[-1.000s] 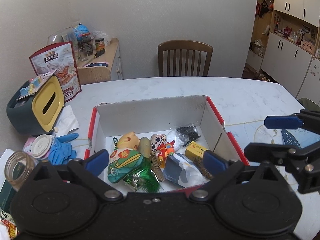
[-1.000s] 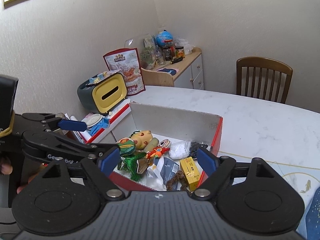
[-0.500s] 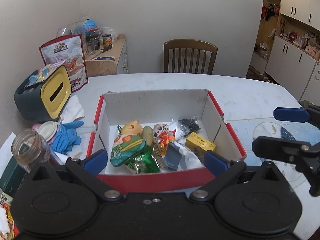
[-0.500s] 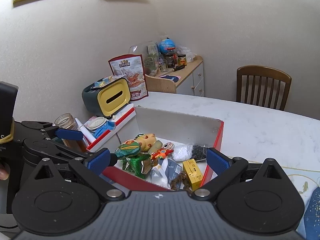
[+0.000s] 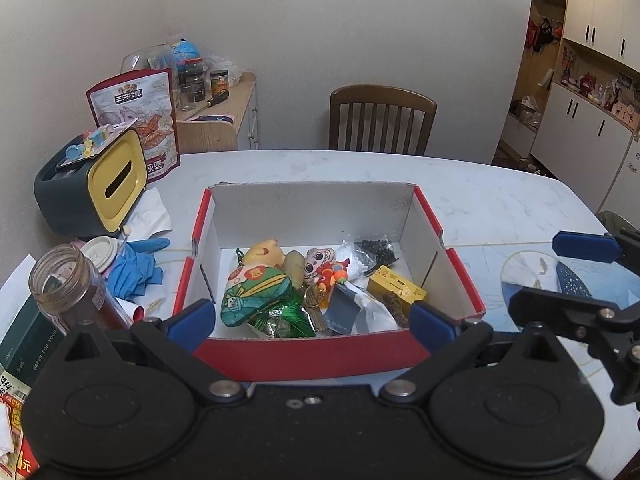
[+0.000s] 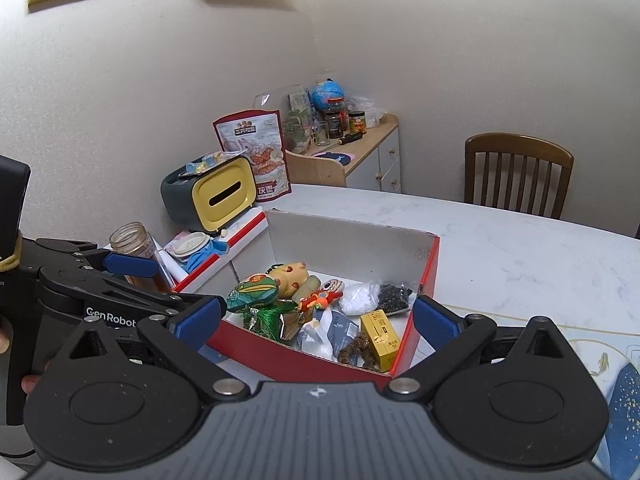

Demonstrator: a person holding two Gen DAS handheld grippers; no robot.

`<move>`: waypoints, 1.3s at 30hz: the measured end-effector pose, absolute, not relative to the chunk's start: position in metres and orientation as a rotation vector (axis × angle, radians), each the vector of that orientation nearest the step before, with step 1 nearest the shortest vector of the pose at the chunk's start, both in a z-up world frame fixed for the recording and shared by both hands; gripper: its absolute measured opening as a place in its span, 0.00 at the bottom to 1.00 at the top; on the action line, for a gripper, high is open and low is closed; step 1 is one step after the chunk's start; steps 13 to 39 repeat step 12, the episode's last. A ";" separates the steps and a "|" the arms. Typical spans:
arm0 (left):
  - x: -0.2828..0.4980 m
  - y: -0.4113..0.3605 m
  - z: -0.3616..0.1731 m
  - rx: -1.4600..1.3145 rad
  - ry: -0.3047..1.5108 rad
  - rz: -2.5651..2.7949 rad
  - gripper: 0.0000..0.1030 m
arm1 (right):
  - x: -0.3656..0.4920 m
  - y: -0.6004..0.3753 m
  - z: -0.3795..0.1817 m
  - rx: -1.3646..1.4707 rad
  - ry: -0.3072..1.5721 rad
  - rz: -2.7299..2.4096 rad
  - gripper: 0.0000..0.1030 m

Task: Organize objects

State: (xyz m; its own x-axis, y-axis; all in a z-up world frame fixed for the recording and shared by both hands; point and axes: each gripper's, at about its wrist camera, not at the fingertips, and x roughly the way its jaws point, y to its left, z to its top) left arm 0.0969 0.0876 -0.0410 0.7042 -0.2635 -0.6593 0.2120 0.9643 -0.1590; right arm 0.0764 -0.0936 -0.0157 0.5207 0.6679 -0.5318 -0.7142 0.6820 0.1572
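Note:
A red-and-white cardboard box (image 5: pixel 320 354) sits open on the white table, also in the right wrist view (image 6: pixel 352 240). Inside lie a green-and-orange plush pouch (image 5: pixel 256 294), a yellow toy (image 5: pixel 262 252), a small doll charm (image 5: pixel 320 260), a bag of black beads (image 5: pixel 376 248), a little yellow carton (image 5: pixel 396 284) and green foil (image 5: pixel 288 320). My left gripper (image 5: pixel 312 322) hangs open in front of the box's near wall, holding nothing. My right gripper (image 6: pixel 318 318) is open and empty at the box's near right corner; the left wrist view shows it (image 5: pixel 572 276) right of the box.
Left of the box stand a dark tissue holder with a yellow face (image 5: pixel 88 192), an open glass jar (image 5: pixel 68 288), blue gloves (image 5: pixel 136 268) and a snack bag (image 5: pixel 136 120). A wooden chair (image 5: pixel 382 120) is at the far edge. A side cabinet (image 5: pixel 224 124) holds jars.
Both grippers have drawn back and up from over the box, so its near wall now shows in full. Both stay open and empty. The box contents have not moved.

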 end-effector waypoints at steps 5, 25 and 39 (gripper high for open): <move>0.099 0.084 -0.041 -0.053 0.741 -0.251 1.00 | 0.078 -0.101 -0.016 -0.080 0.600 0.809 1.00; 0.104 0.072 -0.040 -0.041 0.751 -0.254 1.00 | 0.092 -0.127 -0.020 -0.067 0.610 0.737 1.00; 0.104 0.072 -0.040 -0.041 0.751 -0.254 1.00 | 0.092 -0.127 -0.020 -0.067 0.610 0.737 1.00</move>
